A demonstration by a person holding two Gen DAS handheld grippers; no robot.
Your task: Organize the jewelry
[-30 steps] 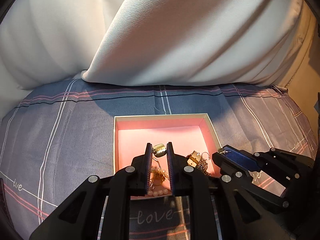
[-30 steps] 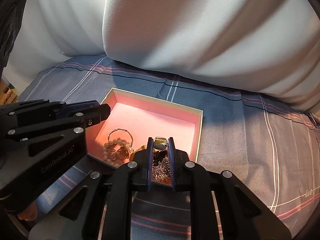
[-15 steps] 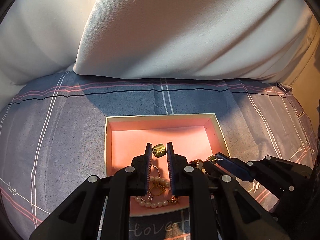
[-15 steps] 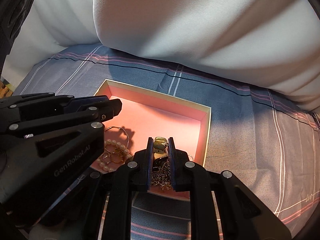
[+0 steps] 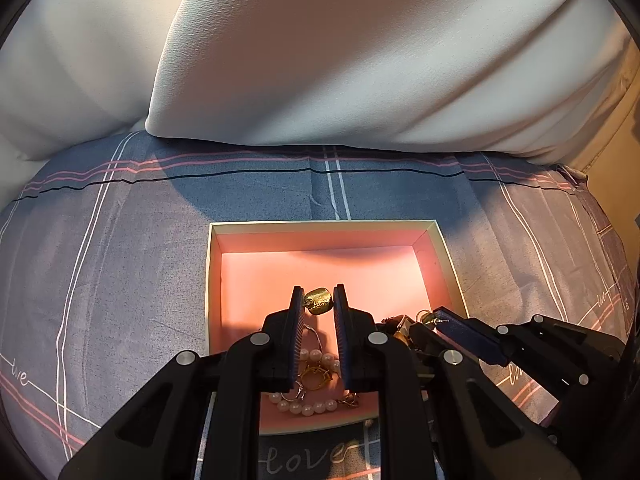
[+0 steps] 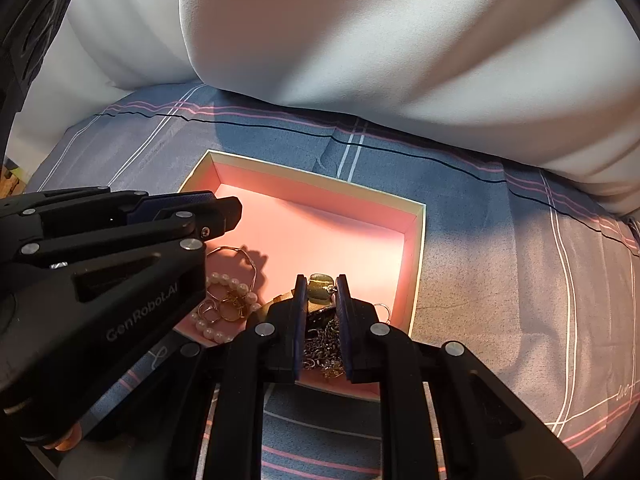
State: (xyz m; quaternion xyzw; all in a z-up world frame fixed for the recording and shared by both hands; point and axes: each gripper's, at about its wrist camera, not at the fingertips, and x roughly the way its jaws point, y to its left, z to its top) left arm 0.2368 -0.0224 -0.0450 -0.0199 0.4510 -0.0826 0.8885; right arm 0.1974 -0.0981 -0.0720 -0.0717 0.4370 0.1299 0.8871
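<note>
An open box with a pink inside (image 5: 320, 225) (image 6: 416, 216) lies on the bed sheet. My left gripper (image 5: 318, 300) hangs over its middle, shut on a gold bead earring (image 5: 320, 302). Under it lie a pearl bracelet (image 5: 306, 407) and thin gold rings. My right gripper (image 6: 320, 285) is over the box's near right corner, shut on a second pale gold bead earring (image 6: 320, 287). A heap of silver chain (image 6: 322, 346) lies below it. Each gripper shows in the other's view: the right gripper (image 5: 430, 318) and the left gripper (image 6: 234, 216). The pearl bracelet (image 6: 226, 284) sits between them.
The box rests on a blue-grey checked sheet (image 5: 120, 260) with pink and white lines. Large white pillows (image 5: 360, 60) (image 6: 400, 40) rise just behind it. The bed's right edge (image 5: 592, 184) meets a tan surface.
Both grippers have come forward and down over the box, which now looks larger and closer. Each keeps hold of its earring.
</note>
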